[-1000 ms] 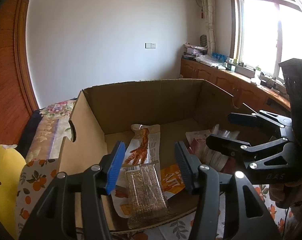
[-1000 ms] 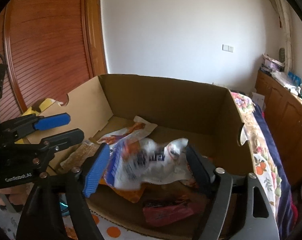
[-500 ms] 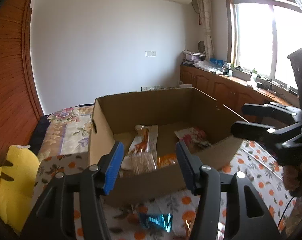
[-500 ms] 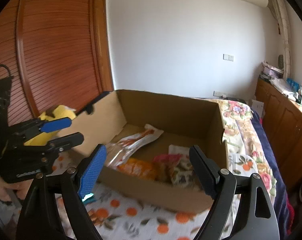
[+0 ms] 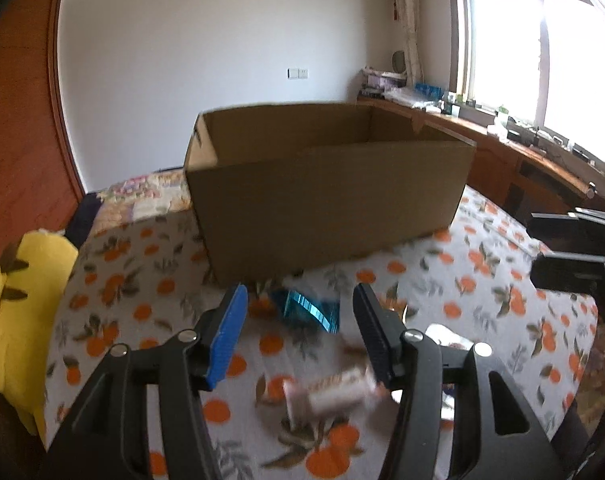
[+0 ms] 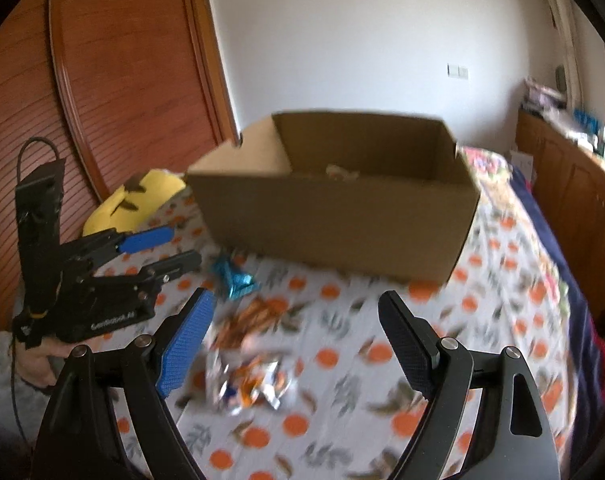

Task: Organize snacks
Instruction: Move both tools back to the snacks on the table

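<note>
While the left gripper (image 5: 298,336) gapes empty with a blurred pale snack packet (image 5: 334,396) just beneath and the cardboard box (image 5: 326,184) ahead, the right gripper (image 6: 298,344), wide and empty, hangs over a silvery packet (image 6: 250,384), so the next pick needs lowering and closing.

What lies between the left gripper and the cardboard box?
A shiny blue wrapper lies on the orange-print bedspread, between the left gripper and the cardboard box, close to the box's base. The left wrist view shows it.
</note>
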`<state>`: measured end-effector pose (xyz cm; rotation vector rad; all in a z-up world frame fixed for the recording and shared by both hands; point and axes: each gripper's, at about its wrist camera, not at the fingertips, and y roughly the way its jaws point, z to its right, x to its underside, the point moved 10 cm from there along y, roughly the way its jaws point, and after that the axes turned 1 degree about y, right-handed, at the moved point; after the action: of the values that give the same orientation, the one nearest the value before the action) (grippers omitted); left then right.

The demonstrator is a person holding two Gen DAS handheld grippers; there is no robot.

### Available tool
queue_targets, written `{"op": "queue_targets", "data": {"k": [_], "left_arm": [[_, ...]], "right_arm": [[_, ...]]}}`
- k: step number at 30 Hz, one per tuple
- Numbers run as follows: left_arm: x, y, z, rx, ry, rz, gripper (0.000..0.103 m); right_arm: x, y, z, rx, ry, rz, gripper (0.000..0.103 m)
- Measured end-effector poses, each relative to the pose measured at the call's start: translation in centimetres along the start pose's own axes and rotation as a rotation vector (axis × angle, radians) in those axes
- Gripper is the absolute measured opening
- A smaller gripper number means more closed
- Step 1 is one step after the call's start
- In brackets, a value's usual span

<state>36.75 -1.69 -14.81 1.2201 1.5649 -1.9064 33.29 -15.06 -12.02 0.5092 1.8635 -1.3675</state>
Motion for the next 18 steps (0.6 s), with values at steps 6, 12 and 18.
{"op": "queue_targets", "data": {"k": [6, 12, 18], "left_arm": [[2.7, 0.3, -1.0, -0.014, -0.042, -0.048, 0.056], [3.5, -0.2, -0.8, 0.017, -0.038, -0.049, 0.056], [4.0, -0.6, -1.3, 0.022, -0.042, -0.058, 0.056]], "right_arm": [[4.5, 1.3, -1.5, -0.030, 0.049, -0.070, 0.084], [7.5, 2.5, -3.0, -0.052, 0.057, -0.140, 0.081], [9.1, 3.2, -4.3, -0.082, 0.073, -0.179, 0.078]]}}
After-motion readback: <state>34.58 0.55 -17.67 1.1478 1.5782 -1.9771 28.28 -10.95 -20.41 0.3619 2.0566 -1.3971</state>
